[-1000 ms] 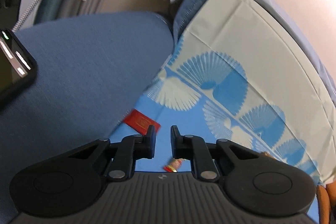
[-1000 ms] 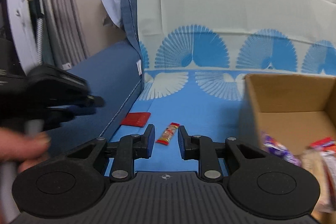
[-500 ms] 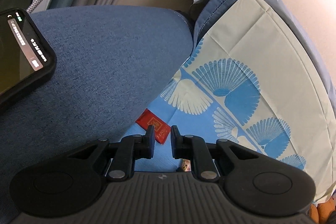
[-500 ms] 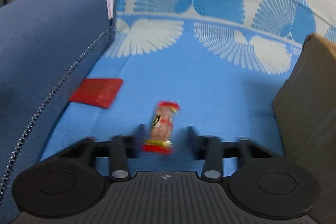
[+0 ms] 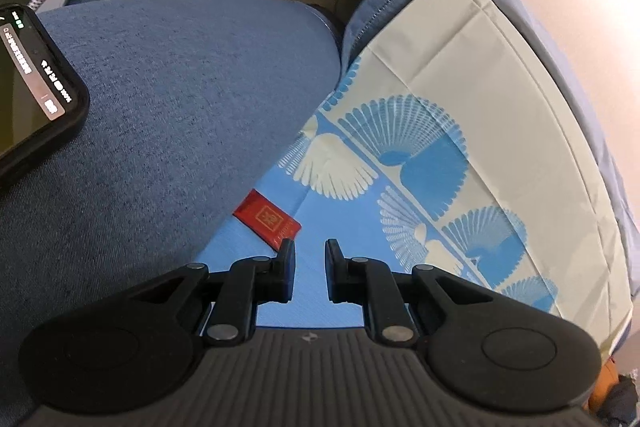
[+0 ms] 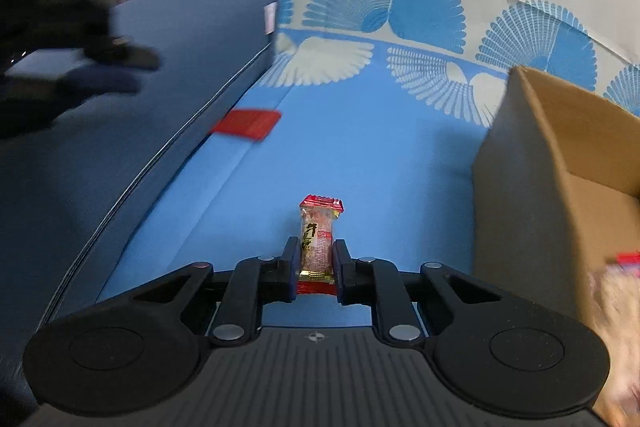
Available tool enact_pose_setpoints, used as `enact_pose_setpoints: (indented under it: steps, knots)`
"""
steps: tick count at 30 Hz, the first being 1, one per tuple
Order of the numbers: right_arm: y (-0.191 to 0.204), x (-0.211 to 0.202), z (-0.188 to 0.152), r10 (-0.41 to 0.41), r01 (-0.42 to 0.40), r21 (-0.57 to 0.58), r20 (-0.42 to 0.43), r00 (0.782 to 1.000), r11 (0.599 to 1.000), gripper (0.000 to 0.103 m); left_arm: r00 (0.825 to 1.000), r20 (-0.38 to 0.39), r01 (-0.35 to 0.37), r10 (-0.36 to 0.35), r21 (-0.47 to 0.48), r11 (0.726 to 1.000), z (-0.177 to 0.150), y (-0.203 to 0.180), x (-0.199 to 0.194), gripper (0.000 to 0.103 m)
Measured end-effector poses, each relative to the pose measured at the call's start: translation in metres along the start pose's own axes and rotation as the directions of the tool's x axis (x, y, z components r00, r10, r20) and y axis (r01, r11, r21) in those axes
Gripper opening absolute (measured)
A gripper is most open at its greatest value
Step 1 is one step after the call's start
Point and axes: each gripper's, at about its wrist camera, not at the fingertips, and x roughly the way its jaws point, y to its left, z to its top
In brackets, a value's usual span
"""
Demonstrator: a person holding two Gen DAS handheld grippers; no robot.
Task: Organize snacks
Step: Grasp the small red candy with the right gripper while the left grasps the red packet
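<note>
The small wrapped snack [image 6: 317, 242], a clear packet with red crimped ends and gold lettering, is sitting lengthwise between the two fingers of the right gripper [image 6: 316, 263]. Its lower red end is tucked back between the finger bases and its upper end is sticking out past the tips. The jaws are pressing against both of its sides, so the packet is being gripped, probably narrow side on so that it slips less when carried. Whether it is lifted or resting on the blue patterned cover [image 6: 360, 155] cannot be told.

Just to the right, the open cardboard box [image 6: 536, 163] is standing on the same cover, with blurred snack packets [image 6: 616, 287] showing at its near corner; it is likely placed close so that each snack needs only a short carry.

Farther off, the flat red packet [image 5: 267, 219] is lying where the cover meets the denim-blue sofa arm [image 5: 168, 115]. The left gripper [image 5: 310, 259] is pointing at it, its left fingertip overlapping the packet's near corner in the left wrist view; its jaws are standing apart with nothing between them, apparently lining up for that packet. A phone in a black case [image 5: 32, 83] is lying on the sofa arm, screen lit.
</note>
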Motion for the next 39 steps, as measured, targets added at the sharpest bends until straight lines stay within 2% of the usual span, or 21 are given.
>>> enact_pose_setpoints:
  steps: [5,7,9,11,14,16,19,21,23,25,27,30,32,33,35,37,39]
  knots:
    - [-0.001,-0.03,-0.033,0.025,-0.024,0.023,-0.024,0.999,0.999,0.017,1.0,-0.031,0.004,-0.004,0.023,1.0,-0.003,0.001,0.001,0.016]
    - [0.004,-0.029,-0.051,-0.019,0.019,-0.037,0.006,1.0,0.999,0.017,0.999,-0.043,0.002,0.0,0.032,0.999,-0.005,0.0,0.003,0.016]
    - [0.004,-0.016,-0.065,-0.033,0.032,-0.027,-0.033,0.999,0.999,0.018,0.999,-0.053,0.0,0.002,0.042,0.999,-0.008,-0.002,0.006,0.016]
    - [0.002,-0.005,-0.068,-0.042,0.041,-0.02,-0.063,0.997,0.999,0.018,0.998,-0.06,-0.003,0.006,0.053,0.999,-0.012,-0.005,0.01,0.016]
    - [0.002,0.002,-0.065,-0.037,0.033,-0.072,-0.059,0.998,0.997,0.022,0.997,-0.073,-0.007,0.012,0.062,0.998,-0.018,-0.009,0.018,0.016]
    - [-0.003,0.006,-0.064,-0.032,0.029,-0.049,-0.068,0.997,0.998,0.023,0.997,-0.08,-0.014,0.019,0.056,0.998,-0.021,-0.009,0.024,0.018]
    - [-0.004,0.009,-0.064,-0.007,0.004,-0.034,-0.075,0.997,0.999,0.019,0.995,-0.097,-0.017,0.018,0.017,1.0,-0.023,-0.01,0.036,0.032]
    - [-0.003,0.008,-0.063,0.008,-0.009,-0.019,-0.073,0.997,1.0,0.018,0.994,-0.107,-0.037,0.037,0.008,0.999,-0.022,-0.013,0.048,0.046]
    - [-0.002,0.006,-0.062,0.018,-0.019,-0.009,-0.067,0.998,1.0,0.018,0.989,-0.106,-0.099,0.098,0.004,0.995,-0.018,-0.017,0.066,0.053]
    - [-0.002,0.004,-0.062,0.034,-0.034,0.003,-0.078,0.996,0.999,0.018,0.983,-0.121,-0.143,0.139,-0.021,0.99,-0.013,-0.021,0.088,0.055]
    - [-0.004,0.005,-0.061,0.044,-0.042,0.026,-0.095,0.995,0.999,0.018,0.97,-0.13,-0.21,0.203,-0.04,0.977,-0.008,-0.025,0.113,0.07]
    - [-0.009,0.008,-0.062,0.05,-0.044,0.053,-0.118,0.992,0.998,0.018,0.937,-0.151,-0.328,0.315,-0.071,0.942,-0.003,-0.031,0.152,0.078]
    - [-0.01,0.009,-0.062,0.051,-0.045,0.057,-0.117,0.992,0.997,0.018,0.899,-0.154,-0.425,0.409,-0.085,0.901,0.0,-0.034,0.172,0.08]
    - [-0.011,0.009,-0.063,0.052,-0.046,0.055,-0.116,0.992,0.997,0.018,0.886,-0.147,-0.455,0.439,-0.098,0.885,0.001,-0.035,0.181,0.08]
    - [-0.01,0.008,-0.063,0.055,-0.049,0.052,-0.117,0.992,0.997,0.018,0.867,-0.122,-0.496,0.484,-0.104,0.862,0.003,-0.039,0.196,0.08]
    - [-0.011,0.008,-0.063,0.063,-0.057,0.055,-0.119,0.991,0.997,0.018,0.84,-0.102,-0.542,0.533,-0.092,0.835,0.005,-0.042,0.209,0.082]
    - [-0.011,0.009,-0.061,0.071,-0.064,0.058,-0.121,0.99,0.996,0.018,0.823,-0.095,-0.568,0.56,-0.087,0.819,0.006,-0.042,0.221,0.083]
